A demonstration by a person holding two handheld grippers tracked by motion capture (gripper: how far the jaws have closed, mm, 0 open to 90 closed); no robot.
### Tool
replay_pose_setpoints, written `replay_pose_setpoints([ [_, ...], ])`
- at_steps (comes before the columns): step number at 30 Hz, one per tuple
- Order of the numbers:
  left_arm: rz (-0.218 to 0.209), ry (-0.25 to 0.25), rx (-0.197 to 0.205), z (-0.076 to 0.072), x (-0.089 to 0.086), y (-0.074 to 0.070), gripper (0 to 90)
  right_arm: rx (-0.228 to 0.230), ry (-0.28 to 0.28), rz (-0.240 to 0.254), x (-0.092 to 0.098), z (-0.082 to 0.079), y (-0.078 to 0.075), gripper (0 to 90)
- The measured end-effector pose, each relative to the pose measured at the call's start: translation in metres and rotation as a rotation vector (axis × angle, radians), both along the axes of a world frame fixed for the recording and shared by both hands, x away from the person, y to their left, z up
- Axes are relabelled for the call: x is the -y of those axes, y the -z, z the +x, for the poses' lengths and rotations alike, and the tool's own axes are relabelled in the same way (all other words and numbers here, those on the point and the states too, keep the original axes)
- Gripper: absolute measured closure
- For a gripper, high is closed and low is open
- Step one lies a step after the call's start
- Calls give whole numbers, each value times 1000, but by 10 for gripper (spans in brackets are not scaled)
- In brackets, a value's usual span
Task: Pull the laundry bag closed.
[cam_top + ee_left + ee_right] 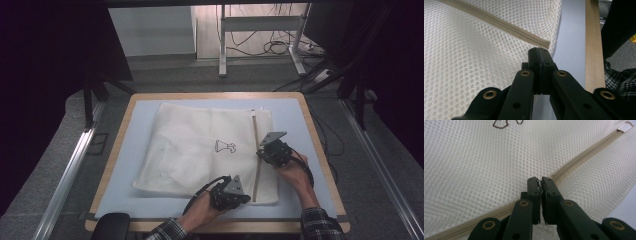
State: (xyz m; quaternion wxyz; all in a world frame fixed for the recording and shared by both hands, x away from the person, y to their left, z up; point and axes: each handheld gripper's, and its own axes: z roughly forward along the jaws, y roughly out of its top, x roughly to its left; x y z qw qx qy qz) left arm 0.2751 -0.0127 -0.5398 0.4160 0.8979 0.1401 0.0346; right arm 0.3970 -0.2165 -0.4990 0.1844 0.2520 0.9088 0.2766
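Note:
A white mesh bag [200, 145] lies flat on the blue mat, with a beige zipper [256, 155] running along its right side. My left gripper [247, 198] is at the near end of that zipper [499, 22]. In the left gripper view its jaws [539, 50] are shut together on the bag's edge, right at the zipper's end. My right gripper [259, 152] sits midway along the zipper [584, 157]. Its jaws [539, 180] are shut on a small metal zipper pull at their tips.
The blue mat [300, 125] covers a wooden-edged table [320, 150]. A small dark garment print [225, 146] marks the bag's middle. Beyond the table stand a desk frame [222, 45] and floor cables [275, 47]. Plaid sleeves [320, 225] come in at the bottom.

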Motion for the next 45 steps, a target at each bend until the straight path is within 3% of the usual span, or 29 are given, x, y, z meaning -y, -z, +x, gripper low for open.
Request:
replay_pose_setpoints([
  [12, 9, 6, 4, 1, -1, 0, 900, 10, 8, -15, -2, 14, 1, 852],
  [45, -1, -4, 6, -1, 0, 0, 900, 10, 18, 6, 1, 47, 2, 848],
])
